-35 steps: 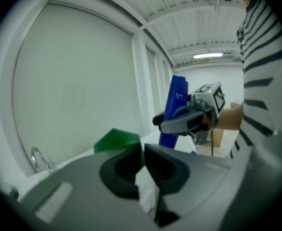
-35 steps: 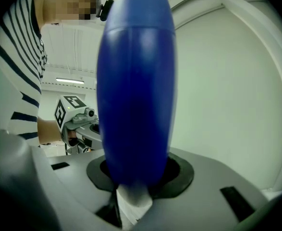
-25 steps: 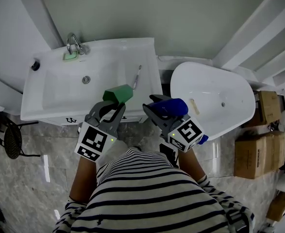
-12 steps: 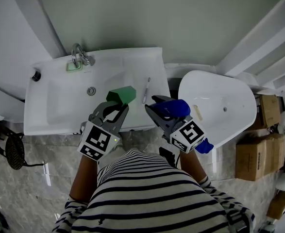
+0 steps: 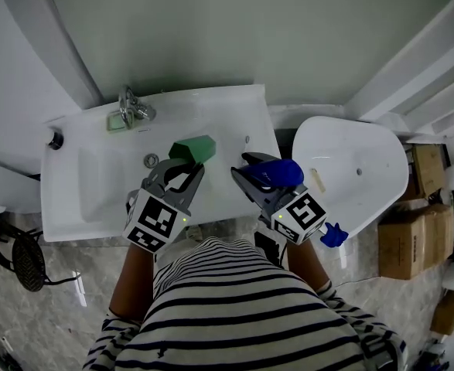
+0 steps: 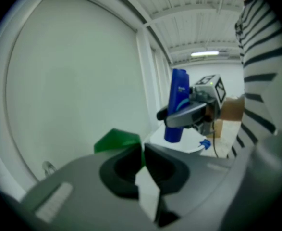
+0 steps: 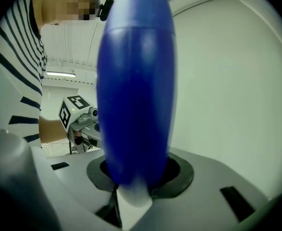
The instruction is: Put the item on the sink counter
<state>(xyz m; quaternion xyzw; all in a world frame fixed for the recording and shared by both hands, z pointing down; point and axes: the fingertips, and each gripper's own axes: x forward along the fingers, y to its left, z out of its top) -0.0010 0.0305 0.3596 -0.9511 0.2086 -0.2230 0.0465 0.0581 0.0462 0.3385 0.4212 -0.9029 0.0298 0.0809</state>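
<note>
Head view: your right claw [image 5: 253, 170] grips the blue bottle [image 5: 279, 171], your left claw [image 5: 183, 167] the green thing [image 5: 196, 148], with bare sink counter [image 5: 230, 105] at 12 o'clock.

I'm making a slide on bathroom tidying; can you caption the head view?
At a white sink, the left tongs grip a green item and the right tongs grip a blue bottle.
</note>
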